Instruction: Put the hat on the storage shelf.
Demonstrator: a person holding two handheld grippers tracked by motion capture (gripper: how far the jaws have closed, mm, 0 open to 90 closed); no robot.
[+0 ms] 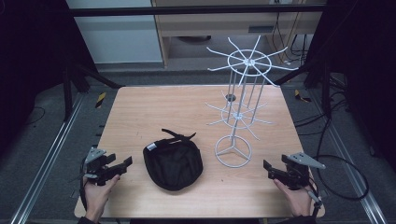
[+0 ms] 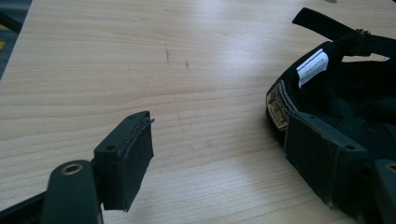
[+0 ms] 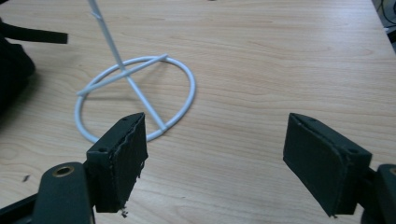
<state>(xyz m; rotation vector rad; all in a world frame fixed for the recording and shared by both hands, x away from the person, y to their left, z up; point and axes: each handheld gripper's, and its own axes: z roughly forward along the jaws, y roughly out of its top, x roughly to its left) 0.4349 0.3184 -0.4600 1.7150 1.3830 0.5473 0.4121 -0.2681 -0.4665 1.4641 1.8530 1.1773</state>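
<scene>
- Black cap [image 1: 173, 160] lying upside down on the wooden table [image 1: 154, 107], near the front edge, about 6 o'clock from the table's middle; strap ends [image 1: 177, 135] sticking out at the cap's 12 o'clock.
- White label [image 2: 312, 68] inside the cap rim, seen in the left gripper view.
- Left gripper [image 1: 122, 164] at 9 o'clock of the cap, near but apart from it, held in the left hand [image 1: 98, 191] at the table's front left corner; jaws spread wide, nothing between them.
- In the left gripper view, cap at 2 o'clock, partly behind the far jaw; touching or not, cannot tell.
- White wire rack [image 1: 239, 100] standing upright at 2 o'clock of the cap, its ring base [image 1: 233, 151] just beside the cap's right side, apart.
- Right gripper [image 1: 267, 169] at 3 o'clock of the cap, well apart, near the ring base at its 4 o'clock, held in the right hand [image 1: 296, 198]; jaws spread wide, empty.
- In the right gripper view, ring base [image 3: 135, 95] at 11 o'clock, beyond the left jaw.
</scene>
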